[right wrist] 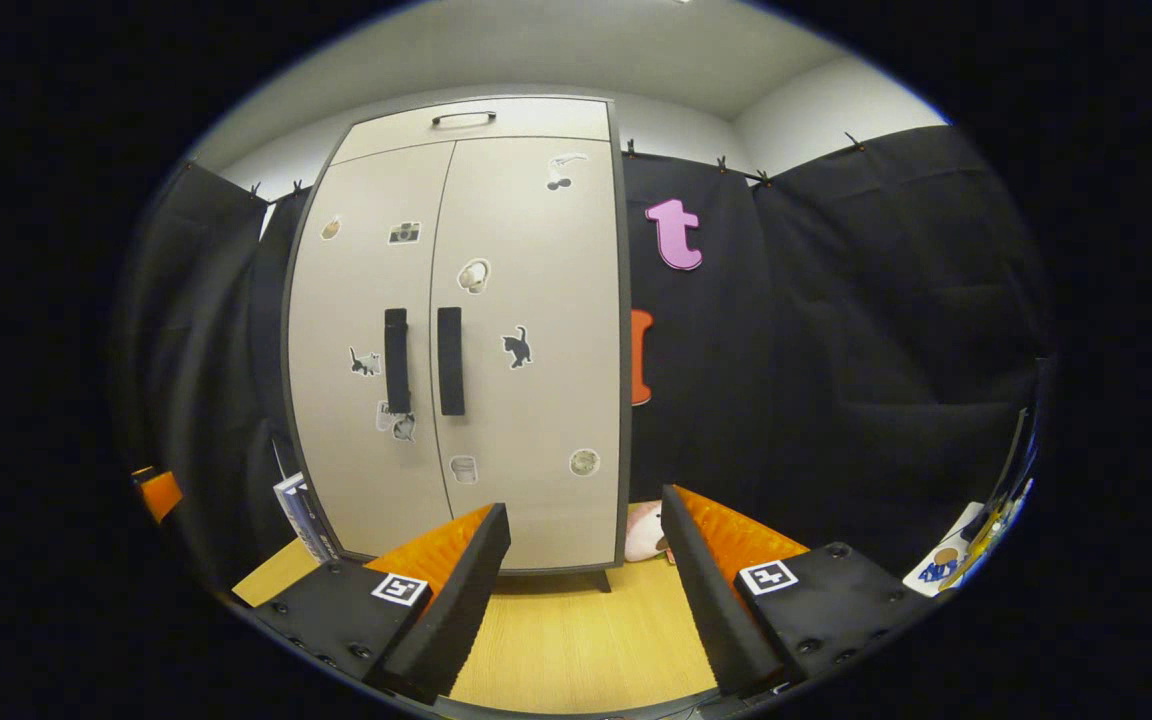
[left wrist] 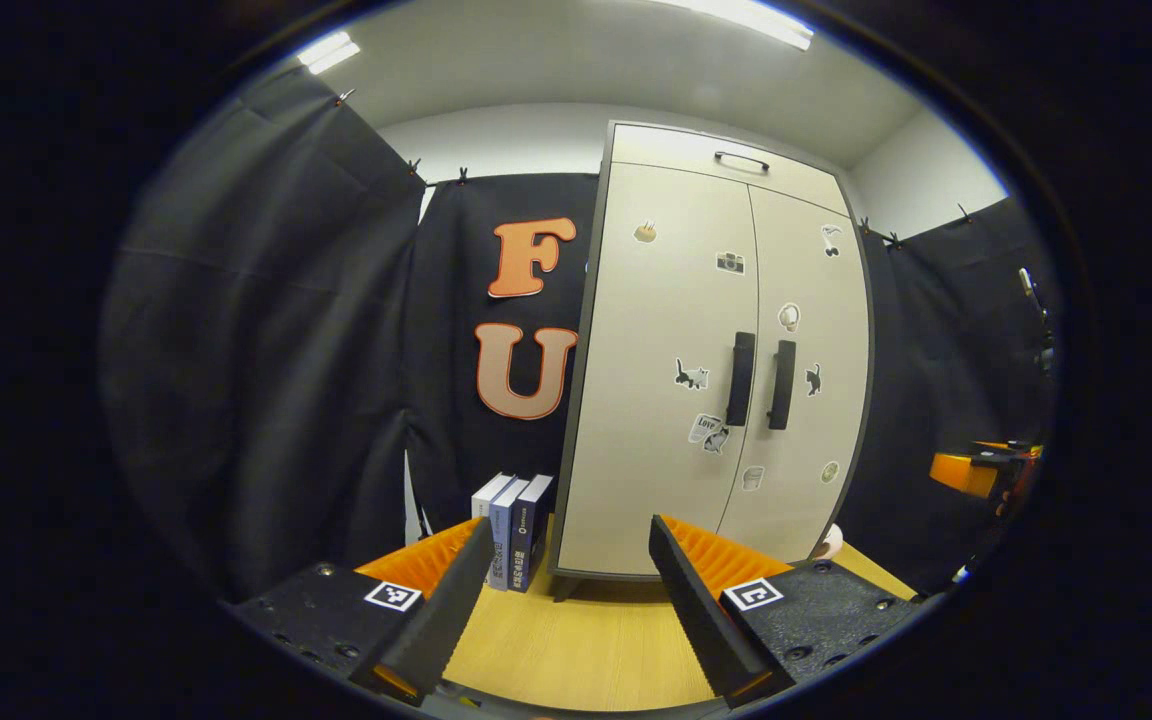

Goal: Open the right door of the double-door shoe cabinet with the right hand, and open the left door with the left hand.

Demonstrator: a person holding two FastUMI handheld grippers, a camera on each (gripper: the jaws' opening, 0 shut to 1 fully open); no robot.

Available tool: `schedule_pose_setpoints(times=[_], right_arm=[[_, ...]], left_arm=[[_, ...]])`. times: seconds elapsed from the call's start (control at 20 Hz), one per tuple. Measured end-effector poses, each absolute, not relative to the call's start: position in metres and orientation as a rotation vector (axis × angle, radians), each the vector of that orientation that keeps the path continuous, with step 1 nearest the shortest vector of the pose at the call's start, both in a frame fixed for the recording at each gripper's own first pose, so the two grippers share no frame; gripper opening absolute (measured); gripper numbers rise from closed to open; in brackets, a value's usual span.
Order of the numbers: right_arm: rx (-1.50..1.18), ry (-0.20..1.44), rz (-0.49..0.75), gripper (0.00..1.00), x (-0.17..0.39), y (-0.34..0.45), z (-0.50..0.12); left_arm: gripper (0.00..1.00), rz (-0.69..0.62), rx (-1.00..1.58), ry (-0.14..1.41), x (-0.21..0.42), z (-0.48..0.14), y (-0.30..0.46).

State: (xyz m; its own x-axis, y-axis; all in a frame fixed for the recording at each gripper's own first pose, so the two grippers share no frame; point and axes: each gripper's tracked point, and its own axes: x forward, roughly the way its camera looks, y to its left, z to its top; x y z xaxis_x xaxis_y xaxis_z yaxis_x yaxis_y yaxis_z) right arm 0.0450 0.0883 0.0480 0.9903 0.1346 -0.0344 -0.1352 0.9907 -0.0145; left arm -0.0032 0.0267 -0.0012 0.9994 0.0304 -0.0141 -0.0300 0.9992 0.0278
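**Both doors closed, both tools held back from the shoe cabinet**

The shoe cabinet (left wrist: 711, 370) stands upright on the wooden tabletop (left wrist: 586, 640), and its lower edge and feet are partly hidden behind the tool fingers in both views. The stickers on the doors are too small to make out in detail. In the right gripper view, a pale pink object (right wrist: 644, 532) at the cabinet's right foot is cut off by the near finger and cannot be identified. The books (left wrist: 514, 530) beside the cabinet's left side are partly covered in the left gripper view.

The left door (left wrist: 661, 370) and right door (left wrist: 811, 370) lie flush and closed, their two dark vertical handles, left handle (left wrist: 740, 379) and right handle (left wrist: 782, 384), close together at the centre seam.

The left tool (left wrist: 569, 610) hovers low over the tabletop, level, fingers spread wide and empty, aimed at the cabinet's left half, well apart from it. The right tool (right wrist: 586, 600) sits likewise, wide and empty, pointing at the right door's lower part, well apart from the handles.
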Motion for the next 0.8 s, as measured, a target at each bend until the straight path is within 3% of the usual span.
schedule_pose_setpoints(times=[0.15,0.2,0.25,0.4,0.45,0.55,0.8], right_arm=[[-0.037,0.023,0.188,0.97,0.062,0.121,0.063],[-0.044,0.026,0.202,0.92,0.07,0.132,0.068],[-0.049,0.027,0.212,0.97,0.078,0.142,0.071],[-0.055,0.008,0.241,0.97,0.102,0.173,0.09],[-0.057,0.01,0.251,0.92,0.111,0.184,0.093],[-0.053,0.013,0.261,1.0,0.128,0.201,0.098],[-0.042,0.018,0.253,0.97,0.177,0.229,0.109]], left_arm=[[0.95,0.036,0.028,0.022,-0.004,-0.004,0.033],[0.95,0.038,0.023,0.027,-0.005,-0.005,0.035],[0.95,0.042,0.017,0.029,-0.006,-0.005,0.039],[0.95,0.067,0.009,0.027,-0.009,-0.006,0.052],[0.95,0.077,0.005,0.031,-0.008,-0.006,0.057],[0.95,0.09,-0.013,0.038,-0.01,-0.009,0.062],[0.95,0.123,0.001,0.039,-0.011,-0.009,0.076]])
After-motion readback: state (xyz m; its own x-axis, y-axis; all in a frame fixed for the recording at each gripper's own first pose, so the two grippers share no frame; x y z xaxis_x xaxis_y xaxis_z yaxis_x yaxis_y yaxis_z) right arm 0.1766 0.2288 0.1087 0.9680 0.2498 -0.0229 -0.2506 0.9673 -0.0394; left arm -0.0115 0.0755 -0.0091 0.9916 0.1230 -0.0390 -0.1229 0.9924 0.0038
